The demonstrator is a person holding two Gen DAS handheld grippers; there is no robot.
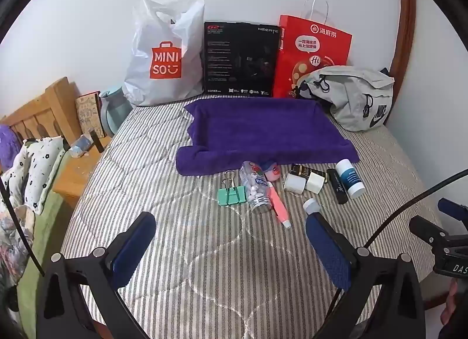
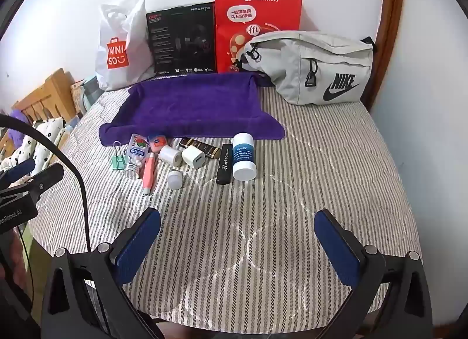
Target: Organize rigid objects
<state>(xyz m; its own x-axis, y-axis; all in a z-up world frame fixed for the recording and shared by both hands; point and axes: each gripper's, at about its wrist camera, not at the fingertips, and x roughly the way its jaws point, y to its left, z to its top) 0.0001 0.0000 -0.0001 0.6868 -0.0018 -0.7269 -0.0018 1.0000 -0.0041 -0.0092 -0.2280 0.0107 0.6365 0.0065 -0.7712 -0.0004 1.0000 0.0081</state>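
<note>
Currently both my jaws are spread wide and hold nothing. My left gripper (image 1: 225, 239) hangs over the near part of the bed (image 2: 336, 169); my right gripper (image 2: 237, 236) hangs beside it, also over the near part.

The rigid objects lie in a loose cluster mid-bed, just in front of the near edge of the purple towel (image 2: 193, 105). From the left side of the bed: a green binder clip (image 2: 118, 160), a clear pill bottle (image 2: 135, 160) lying down and touching the clip, a pink pen (image 2: 148, 174) beside it, and a small pink tin (image 2: 157, 142) at the towel's edge. Then a white roll (image 2: 170, 155), a white charger cube (image 2: 195, 157) touching it, a dark gold-banded tube (image 2: 200, 146) behind them, a small white-capped vial (image 2: 175, 179) nearer to me, a black stick (image 2: 224, 168), and a white and blue balm tube (image 2: 244, 160) just beside it.

Along the far edge stand a white plastic bag (image 2: 122, 43), a black box (image 2: 181, 41) and a red paper bag (image 2: 257, 23); a grey waist bag (image 2: 316, 67) sits at the far right corner.
</note>
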